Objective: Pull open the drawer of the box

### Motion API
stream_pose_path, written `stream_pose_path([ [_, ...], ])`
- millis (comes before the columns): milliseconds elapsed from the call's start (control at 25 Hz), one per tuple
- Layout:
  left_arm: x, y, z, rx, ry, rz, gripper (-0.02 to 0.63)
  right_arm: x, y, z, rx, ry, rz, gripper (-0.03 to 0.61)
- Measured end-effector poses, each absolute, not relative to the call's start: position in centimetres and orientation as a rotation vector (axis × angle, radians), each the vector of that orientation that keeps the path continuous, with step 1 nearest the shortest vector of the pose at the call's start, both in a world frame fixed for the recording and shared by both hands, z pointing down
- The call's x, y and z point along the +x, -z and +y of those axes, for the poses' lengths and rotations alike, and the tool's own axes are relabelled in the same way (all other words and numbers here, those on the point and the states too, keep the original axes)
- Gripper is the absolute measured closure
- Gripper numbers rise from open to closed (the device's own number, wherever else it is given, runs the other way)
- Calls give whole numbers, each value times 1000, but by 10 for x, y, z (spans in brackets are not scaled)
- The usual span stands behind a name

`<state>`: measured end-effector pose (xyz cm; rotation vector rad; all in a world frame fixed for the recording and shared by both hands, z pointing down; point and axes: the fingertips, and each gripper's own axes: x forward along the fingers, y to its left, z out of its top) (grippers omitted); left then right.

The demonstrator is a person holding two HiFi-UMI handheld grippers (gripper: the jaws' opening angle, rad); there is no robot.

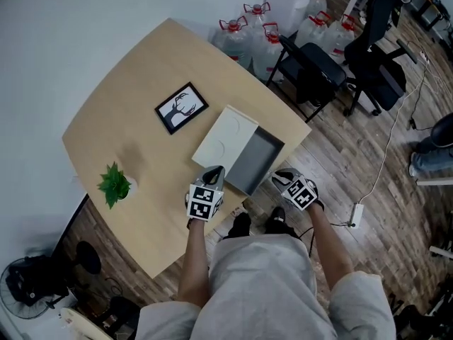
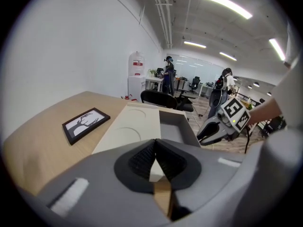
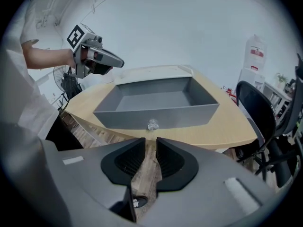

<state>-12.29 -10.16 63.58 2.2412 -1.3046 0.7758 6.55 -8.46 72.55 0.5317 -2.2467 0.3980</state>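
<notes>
A cream box [image 1: 225, 137] lies on the wooden table [image 1: 134, 98], and its grey drawer [image 1: 256, 163] is slid out toward me over the table's near edge. The right gripper view shows the empty drawer [image 3: 156, 109] and its small clear knob [image 3: 152, 124] just ahead of my right gripper [image 3: 150, 143]. That gripper [image 1: 278, 176] is open by a narrow gap, apart from the knob and holding nothing. My left gripper [image 1: 215, 170] is shut and empty, its tip [image 2: 155, 143] hovering at the box's near corner [image 2: 128, 129], beside the drawer [image 2: 176, 126].
A black picture frame [image 1: 181, 108] lies beyond the box and a small green plant [image 1: 113, 184] stands at the table's left. Water jugs [image 1: 248, 30] and black office chairs [image 1: 315, 69] are past the table's far edge. Wooden floor lies below the drawer front.
</notes>
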Motion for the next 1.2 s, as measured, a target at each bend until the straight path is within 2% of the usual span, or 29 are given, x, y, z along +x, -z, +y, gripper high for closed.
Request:
stream_pose_path([
  [360,-73,-623,-73,2155,-691,-1404,560,47,-659,-89,685,-449,-2445,506],
  [600,-54,-620,-51,2060,-621,-1500,560,46,-626,-81,856,-659,-2530,506],
  [1080,-18,-613,-13,2010,-477,-1593,560,74,-610,-33,738,-505,-2587,508],
  [1200,-10,-611,-10,2014,-460,-1594,560,83,-609,-33,745,-487,-2585,538],
])
